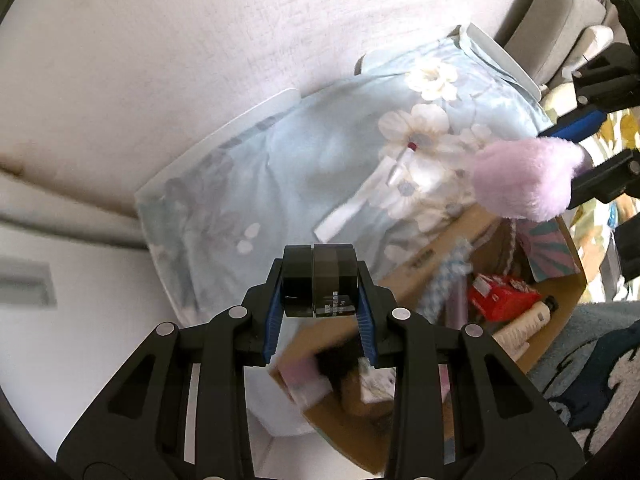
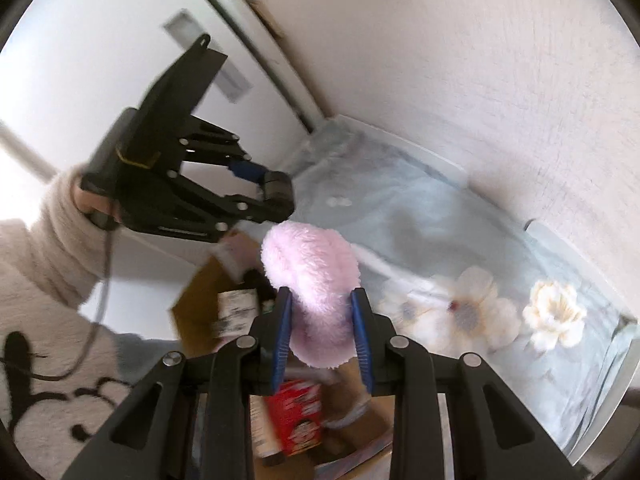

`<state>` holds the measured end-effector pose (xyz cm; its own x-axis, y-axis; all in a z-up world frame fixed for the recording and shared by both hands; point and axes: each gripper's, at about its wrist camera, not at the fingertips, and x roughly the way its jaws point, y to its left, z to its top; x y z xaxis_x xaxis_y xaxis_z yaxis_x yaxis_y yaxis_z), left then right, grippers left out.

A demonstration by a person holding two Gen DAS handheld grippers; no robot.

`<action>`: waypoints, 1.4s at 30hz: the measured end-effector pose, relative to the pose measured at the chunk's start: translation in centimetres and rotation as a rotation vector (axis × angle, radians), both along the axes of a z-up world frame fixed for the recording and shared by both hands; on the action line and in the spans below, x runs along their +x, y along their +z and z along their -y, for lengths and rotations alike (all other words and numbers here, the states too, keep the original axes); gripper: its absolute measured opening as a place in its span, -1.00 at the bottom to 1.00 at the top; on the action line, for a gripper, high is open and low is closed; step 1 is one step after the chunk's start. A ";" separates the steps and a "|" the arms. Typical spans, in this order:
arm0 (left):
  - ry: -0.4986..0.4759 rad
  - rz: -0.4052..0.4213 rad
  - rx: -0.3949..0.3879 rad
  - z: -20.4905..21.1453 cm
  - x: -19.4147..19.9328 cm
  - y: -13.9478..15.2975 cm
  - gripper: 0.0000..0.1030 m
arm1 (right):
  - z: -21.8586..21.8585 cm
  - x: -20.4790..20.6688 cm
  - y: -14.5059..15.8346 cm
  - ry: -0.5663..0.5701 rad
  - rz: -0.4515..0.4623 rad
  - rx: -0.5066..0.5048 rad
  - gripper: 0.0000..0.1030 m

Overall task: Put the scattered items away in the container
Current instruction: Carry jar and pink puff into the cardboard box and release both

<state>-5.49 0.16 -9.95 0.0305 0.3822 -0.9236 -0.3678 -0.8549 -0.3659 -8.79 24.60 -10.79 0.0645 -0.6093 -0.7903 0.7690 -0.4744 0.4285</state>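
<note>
My left gripper (image 1: 319,280) is shut on a small black round jar (image 1: 319,280), held in the air above the near end of an open cardboard box (image 1: 424,256). The jar also shows in the right wrist view (image 2: 278,189). My right gripper (image 2: 322,320) is shut on a fluffy pink plush item (image 2: 312,280), held above the same box (image 2: 200,304). The plush shows at the right in the left wrist view (image 1: 524,178). The box holds a red packet (image 1: 500,296), a white tube (image 1: 524,326), a blue-white knitted piece (image 1: 444,288) and other items.
A bed with a pale blue floral cover (image 1: 320,168) lies behind the box, against a white wall (image 1: 180,40). A white strip (image 1: 360,200) and a small white stick lie on the cover. A grey chair (image 1: 560,12) stands at the far right.
</note>
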 end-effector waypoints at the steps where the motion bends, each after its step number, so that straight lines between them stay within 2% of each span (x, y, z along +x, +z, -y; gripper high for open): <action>1: 0.018 -0.003 -0.007 0.2 0.7 0.2 -0.43 | 0.4 1.3 0.5 -0.001 -0.007 0.004 -0.48; 4: 0.065 -0.015 -0.050 -1.5 4.0 0.1 -0.43 | 0.1 4.1 0.8 0.001 -0.014 0.034 -0.48; 8: 0.151 0.017 -0.029 -2.3 7.5 0.3 -0.43 | -1.3 7.2 -0.1 -0.002 -0.013 0.082 -0.48; 12: 0.200 0.014 -0.058 -3.4 10.3 0.1 -0.43 | -2.7 9.4 -0.8 -0.015 -0.010 0.114 -0.48; 17: 0.243 0.021 -0.052 -4.6 12.4 0.1 -0.43 | -3.4 10.9 -2.1 -0.031 0.027 0.120 -0.48; 26: 0.316 -0.036 -0.090 -5.0 14.0 1.3 -0.42 | -3.6 12.2 -2.1 -0.026 -0.043 0.155 -0.48; 27: 0.325 -0.045 -0.104 -5.0 14.0 1.4 -0.25 | -3.7 12.1 -2.1 -0.034 -0.049 0.157 -0.46; 28: 0.335 -0.058 -0.124 -4.9 14.0 1.6 0.22 | -3.8 12.0 -2.1 -0.047 -0.058 0.163 -0.36; 29: 0.339 -0.069 -0.140 -4.9 14.0 1.8 0.49 | -3.9 11.7 -2.3 -0.061 -0.059 0.171 -0.21; 30: 0.347 -0.089 -0.162 -4.9 14.0 2.1 0.80 | -4.0 11.5 -2.4 -0.074 -0.058 0.175 -0.15; 32: 0.362 -0.128 -0.174 -4.7 14.0 2.8 0.82 | -4.3 11.1 -2.3 -0.098 -0.053 0.162 -0.02; 42: 0.355 -0.135 -0.227 -4.6 13.0 2.8 0.82 | -5.0 10.8 -1.7 -0.117 -0.082 0.130 0.01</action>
<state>7.56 4.71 -7.17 -0.1924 0.1341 -0.9721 -0.0684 -0.9900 -0.1230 2.06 29.61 -12.46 -0.0687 -0.5013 -0.8625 0.7348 -0.6102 0.2961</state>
